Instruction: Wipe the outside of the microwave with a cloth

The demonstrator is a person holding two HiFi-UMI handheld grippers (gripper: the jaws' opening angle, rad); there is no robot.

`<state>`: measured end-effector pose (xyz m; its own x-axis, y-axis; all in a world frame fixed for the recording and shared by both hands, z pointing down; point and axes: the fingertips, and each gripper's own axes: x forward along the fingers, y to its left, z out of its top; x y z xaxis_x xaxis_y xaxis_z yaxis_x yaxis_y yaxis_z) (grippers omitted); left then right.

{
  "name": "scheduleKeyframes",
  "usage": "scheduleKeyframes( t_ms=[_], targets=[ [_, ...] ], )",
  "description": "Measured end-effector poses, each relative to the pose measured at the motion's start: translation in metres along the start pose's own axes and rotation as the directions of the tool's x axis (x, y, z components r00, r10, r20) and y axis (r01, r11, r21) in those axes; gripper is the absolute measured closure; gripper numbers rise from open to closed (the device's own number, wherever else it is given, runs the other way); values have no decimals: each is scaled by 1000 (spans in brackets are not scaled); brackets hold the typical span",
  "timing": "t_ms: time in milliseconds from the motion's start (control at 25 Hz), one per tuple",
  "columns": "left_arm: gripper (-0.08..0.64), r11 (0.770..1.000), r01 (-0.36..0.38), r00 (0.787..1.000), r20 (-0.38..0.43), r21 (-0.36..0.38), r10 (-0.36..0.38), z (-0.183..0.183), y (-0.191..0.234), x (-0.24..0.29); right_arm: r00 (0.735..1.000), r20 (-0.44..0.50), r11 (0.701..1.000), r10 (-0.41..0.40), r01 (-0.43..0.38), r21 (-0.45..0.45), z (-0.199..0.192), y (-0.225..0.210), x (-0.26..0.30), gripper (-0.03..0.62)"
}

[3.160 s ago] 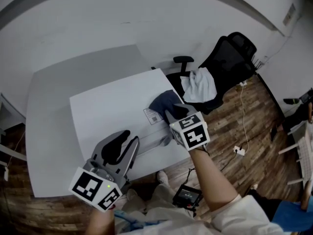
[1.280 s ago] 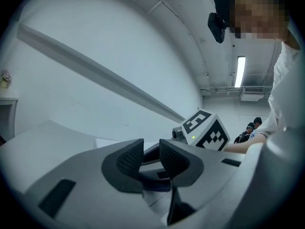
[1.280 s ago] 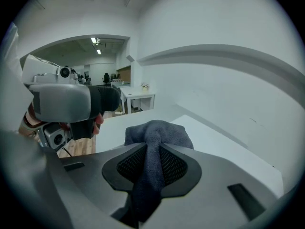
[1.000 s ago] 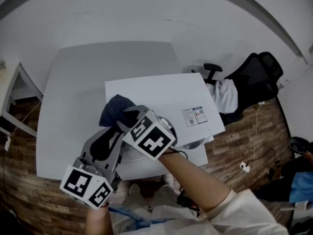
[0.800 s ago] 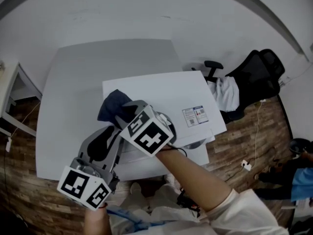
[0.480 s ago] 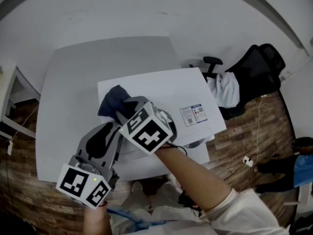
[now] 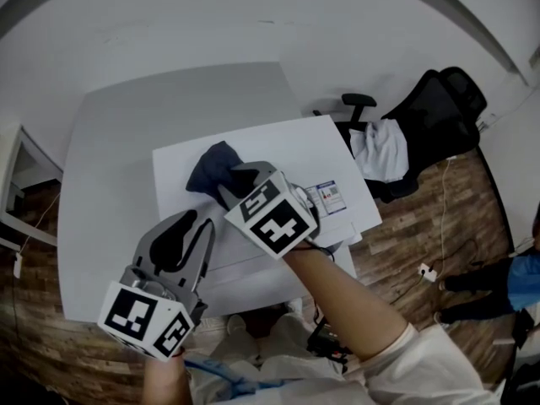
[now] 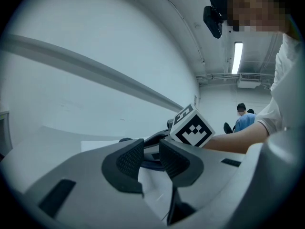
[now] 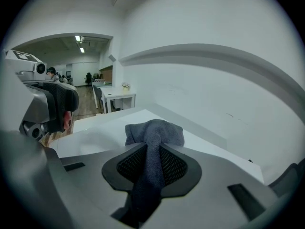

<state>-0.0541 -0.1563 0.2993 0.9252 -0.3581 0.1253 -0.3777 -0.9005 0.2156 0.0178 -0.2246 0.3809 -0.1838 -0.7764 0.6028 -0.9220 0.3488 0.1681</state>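
Head view: the right gripper (image 7: 229, 180) holds a crumpled dark blue cloth (image 7: 209, 164) on top of the white box-shaped microwave (image 7: 291, 146), which stands on a grey table (image 7: 110, 142). The left gripper (image 7: 190, 226) is near the microwave's front edge.

Left gripper view: its jaws stand apart with nothing between them.

Right gripper view: its jaws pinch the cloth.

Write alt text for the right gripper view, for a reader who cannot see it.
The right hand-held gripper is shut on a dark cloth, whose bunched end lies on the white top of the microwave. A pale wall rises behind, and a white desk stands in a lit room at far left.
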Motion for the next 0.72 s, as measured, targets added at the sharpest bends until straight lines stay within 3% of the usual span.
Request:
scheduleKeyframes(
  t_ms=[720],
  targets=[
    [469,997,69,996,-53,36,-67,0,-39,56,988,-62,987,-143,147,67,-66,-110,-56,495]
  ],
)
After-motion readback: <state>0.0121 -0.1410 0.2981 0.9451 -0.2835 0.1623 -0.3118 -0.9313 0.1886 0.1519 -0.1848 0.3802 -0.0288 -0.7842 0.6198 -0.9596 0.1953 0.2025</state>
